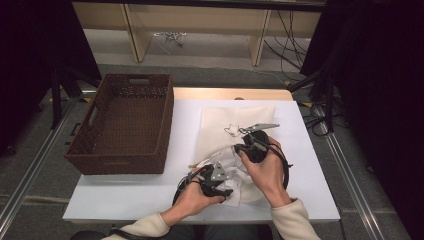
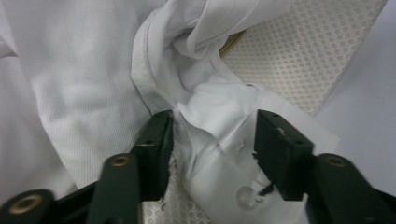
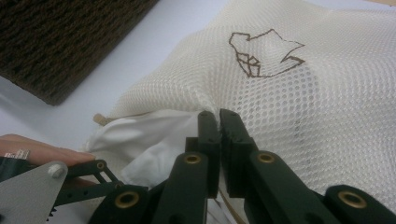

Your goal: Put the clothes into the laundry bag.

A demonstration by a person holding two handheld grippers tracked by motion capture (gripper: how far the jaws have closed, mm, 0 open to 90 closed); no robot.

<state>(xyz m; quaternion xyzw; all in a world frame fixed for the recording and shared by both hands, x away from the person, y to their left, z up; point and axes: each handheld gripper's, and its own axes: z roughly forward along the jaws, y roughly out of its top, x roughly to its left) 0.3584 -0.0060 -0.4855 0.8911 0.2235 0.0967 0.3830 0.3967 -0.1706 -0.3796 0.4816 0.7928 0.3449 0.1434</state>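
A cream mesh laundry bag (image 1: 235, 117) lies on the white table, with a brown outline logo (image 3: 261, 53) on it. A white shirt (image 1: 235, 172) spills out of its near opening. My right gripper (image 3: 219, 116) is shut, its jaws pinching a puckered fold of the mesh bag (image 3: 289, 107) at the opening; in the high view the right gripper (image 1: 241, 148) sits over the bag's near end. My left gripper (image 2: 214, 140) stands open around a bunched shirt cuff (image 2: 219, 121) with a button (image 2: 245, 196). The left gripper (image 1: 226, 191) is at the shirt's near side.
A dark brown wicker basket (image 1: 80, 145) stands at the table's left, also seen as the basket (image 3: 60, 42) in the right gripper view. Bare white tabletop (image 1: 125, 200) lies in front of it. Both hands work close together at the front centre.
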